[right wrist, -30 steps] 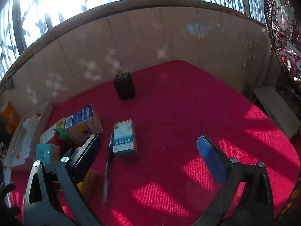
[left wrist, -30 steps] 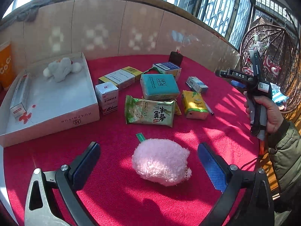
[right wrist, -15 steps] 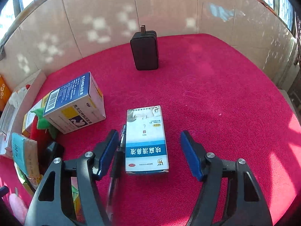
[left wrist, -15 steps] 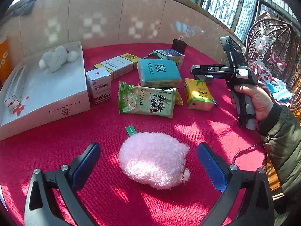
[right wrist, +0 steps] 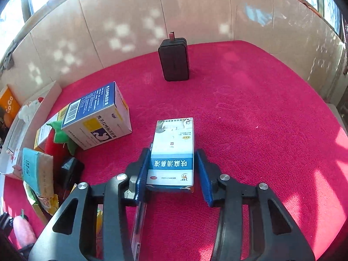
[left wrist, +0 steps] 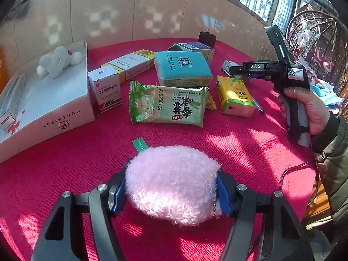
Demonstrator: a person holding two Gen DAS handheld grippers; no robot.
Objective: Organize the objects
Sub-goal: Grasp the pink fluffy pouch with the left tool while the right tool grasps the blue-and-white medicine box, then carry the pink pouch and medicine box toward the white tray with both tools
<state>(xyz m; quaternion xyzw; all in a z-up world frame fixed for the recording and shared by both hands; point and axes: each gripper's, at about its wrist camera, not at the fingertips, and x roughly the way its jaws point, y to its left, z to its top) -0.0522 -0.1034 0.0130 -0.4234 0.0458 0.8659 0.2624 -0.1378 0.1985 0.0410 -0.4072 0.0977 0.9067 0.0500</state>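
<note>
Fingers of the left gripper have just been closing and now press both flanks of the pink plush, which sits on the red surface nearest the camera with a green tag at its far end. Beyond it lie a green snack pack, a teal pack, a yellow pack and several cartons, with a white tray at left holding a white plush. Right gripper has likewise been closing around the blue-and-white carton; its left finger touches the carton's side, while the right one stands just beside it with a sliver of gap. A pen lies along the carton's left, under that finger. A black charger stands upright further back, and a blue carton lies to the left.
</note>
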